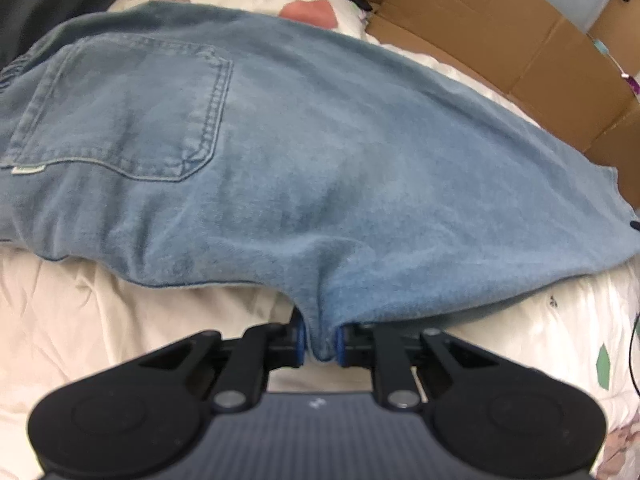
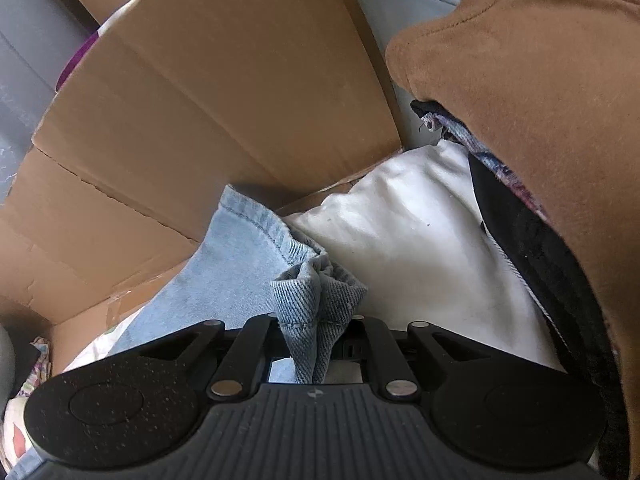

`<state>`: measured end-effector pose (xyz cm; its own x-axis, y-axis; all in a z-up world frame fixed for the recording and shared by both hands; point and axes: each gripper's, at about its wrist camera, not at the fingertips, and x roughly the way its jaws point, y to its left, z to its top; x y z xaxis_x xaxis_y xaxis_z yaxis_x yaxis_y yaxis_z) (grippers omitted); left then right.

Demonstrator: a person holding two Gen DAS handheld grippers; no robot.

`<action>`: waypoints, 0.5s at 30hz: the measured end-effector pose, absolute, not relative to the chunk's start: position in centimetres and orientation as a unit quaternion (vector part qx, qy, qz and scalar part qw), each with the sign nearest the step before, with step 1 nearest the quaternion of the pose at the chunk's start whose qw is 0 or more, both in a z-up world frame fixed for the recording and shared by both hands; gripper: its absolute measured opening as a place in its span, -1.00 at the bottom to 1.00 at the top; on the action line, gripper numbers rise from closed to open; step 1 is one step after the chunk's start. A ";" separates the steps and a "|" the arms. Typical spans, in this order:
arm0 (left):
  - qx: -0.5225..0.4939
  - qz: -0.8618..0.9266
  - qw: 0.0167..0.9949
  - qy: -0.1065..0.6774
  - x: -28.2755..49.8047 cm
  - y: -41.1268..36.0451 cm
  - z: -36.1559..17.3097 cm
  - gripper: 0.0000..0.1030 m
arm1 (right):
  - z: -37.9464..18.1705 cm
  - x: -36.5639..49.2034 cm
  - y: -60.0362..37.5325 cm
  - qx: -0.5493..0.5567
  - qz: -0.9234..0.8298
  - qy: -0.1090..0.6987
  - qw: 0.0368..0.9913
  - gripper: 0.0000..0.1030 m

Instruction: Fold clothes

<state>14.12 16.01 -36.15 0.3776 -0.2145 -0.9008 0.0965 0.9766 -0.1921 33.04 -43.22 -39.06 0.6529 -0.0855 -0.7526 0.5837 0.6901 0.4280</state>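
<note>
Denim jeans stretch crosswise ahead of the left claw, pinched at their near edge; right claw grips the bunched hem.

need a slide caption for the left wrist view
Left gripper pinches the near edge of the jeans, spread pocket-up on the bed beside a cardboard box.

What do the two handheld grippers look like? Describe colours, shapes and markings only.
The left gripper and the right gripper look alike: matte black, with a ribbed grey-black centre plate bearing a small white mark, round housings on both sides and angled link arms with silver pivot pins. The left one's pads are blue.
</note>
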 end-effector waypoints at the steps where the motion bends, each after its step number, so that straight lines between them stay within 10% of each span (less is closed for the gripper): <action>1: -0.055 -0.094 0.829 0.549 13.9 16.1 -35.9 -0.73 | -38.8 32.9 -43.1 0.345 -0.199 0.367 0.841 -0.88; 15: 0.003 -0.088 0.818 0.568 11.6 15.9 -30.9 -0.76 | -34.5 27.2 -43.8 0.384 -0.190 0.357 0.830 -0.88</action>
